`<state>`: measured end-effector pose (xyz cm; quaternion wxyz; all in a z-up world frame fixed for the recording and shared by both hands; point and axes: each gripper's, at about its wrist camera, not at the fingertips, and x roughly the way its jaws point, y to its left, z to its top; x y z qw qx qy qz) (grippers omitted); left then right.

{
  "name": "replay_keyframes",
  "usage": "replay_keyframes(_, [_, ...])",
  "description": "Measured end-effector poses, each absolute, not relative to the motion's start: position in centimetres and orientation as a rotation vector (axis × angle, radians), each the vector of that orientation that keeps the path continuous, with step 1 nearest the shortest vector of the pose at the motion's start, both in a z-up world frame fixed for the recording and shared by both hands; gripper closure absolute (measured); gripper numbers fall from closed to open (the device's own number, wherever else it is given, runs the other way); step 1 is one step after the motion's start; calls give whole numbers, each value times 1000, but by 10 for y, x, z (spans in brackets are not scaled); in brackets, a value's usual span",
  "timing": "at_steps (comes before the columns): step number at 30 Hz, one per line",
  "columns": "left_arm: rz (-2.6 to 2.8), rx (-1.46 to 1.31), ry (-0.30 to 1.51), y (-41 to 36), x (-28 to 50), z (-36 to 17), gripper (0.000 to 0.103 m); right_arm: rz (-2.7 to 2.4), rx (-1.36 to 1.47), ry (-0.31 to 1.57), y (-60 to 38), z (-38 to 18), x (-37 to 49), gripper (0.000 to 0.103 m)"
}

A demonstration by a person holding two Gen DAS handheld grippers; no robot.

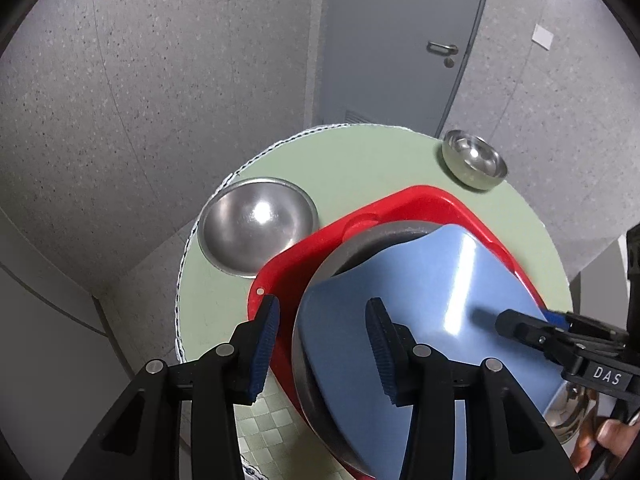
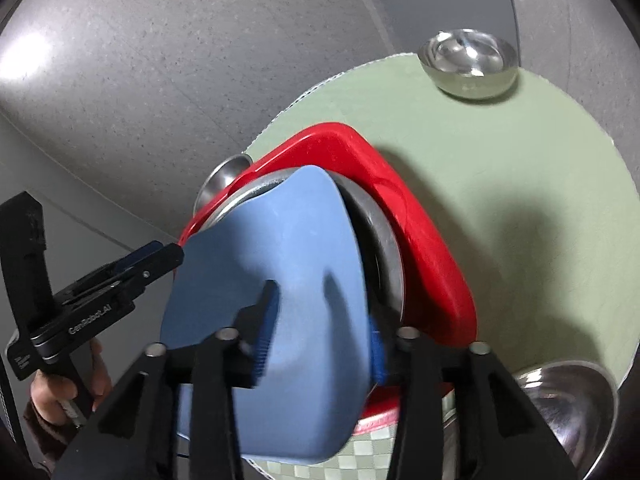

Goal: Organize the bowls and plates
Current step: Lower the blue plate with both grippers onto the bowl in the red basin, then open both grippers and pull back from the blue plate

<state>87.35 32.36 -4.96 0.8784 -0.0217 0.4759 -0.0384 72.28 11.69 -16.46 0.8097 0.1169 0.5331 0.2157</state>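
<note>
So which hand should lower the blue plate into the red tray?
Right: the right tongs straddle the rim of the tilted blue plate over the red tray, while the left tongs hang open, clamping nothing.

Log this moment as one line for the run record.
right gripper: shut on blue plate | left gripper: open, at plate's edge | plate over grey dish in red tray | steel bowls on table: untouched

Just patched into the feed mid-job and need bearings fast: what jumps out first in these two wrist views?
The blue plate dominates both views, tilted over a grey dish in the red tray on the round green table; the right gripper straddles its edge. The left gripper hangs open at its other side. Steel bowls ring the tray: a large one and a small one.
</note>
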Motion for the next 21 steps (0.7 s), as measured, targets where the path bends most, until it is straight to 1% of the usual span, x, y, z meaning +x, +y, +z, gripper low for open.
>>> replay_keyframes(1, [-83, -42, 991, 322, 874, -48, 61, 464, 241, 1137, 118, -165, 728, 51])
replay_keyframes(3, [-88, -19, 979, 315, 874, -44, 59, 466, 222, 1139, 120, -160, 728, 51])
replay_keyframes(4, [-90, -12, 971, 312, 874, -41, 54, 470, 215, 1138, 120, -159, 729, 50])
replay_keyframes(6, [-89, -8, 960, 306, 874, -35, 49, 482, 214, 1137, 117, -154, 731, 48])
replay_keyframes(9, [-110, -7, 936, 291, 876, -23, 45, 486, 194, 1117, 111, -145, 734, 31])
replay_keyframes(10, [-112, -7, 934, 287, 878, -20, 42, 492, 190, 1107, 109, -140, 735, 30])
replay_keyframes(14, [-142, 12, 923, 254, 895, -5, 38, 518, 207, 1065, 88, -121, 745, 30])
replay_keyframes(16, [-169, 0, 932, 232, 914, 0, 35, 504, 213, 1042, 69, -113, 756, 28])
replay_keyframes(18, [-188, -33, 950, 214, 933, 3, 26, 483, 219, 1033, 49, -109, 772, 27])
replay_keyframes(20, [-201, -48, 962, 195, 955, 3, 23, 454, 221, 1026, 26, -107, 790, 27])
replay_keyframes(21, [-204, -44, 969, 182, 969, 2, 20, 438, 223, 1026, 14, -108, 800, 26])
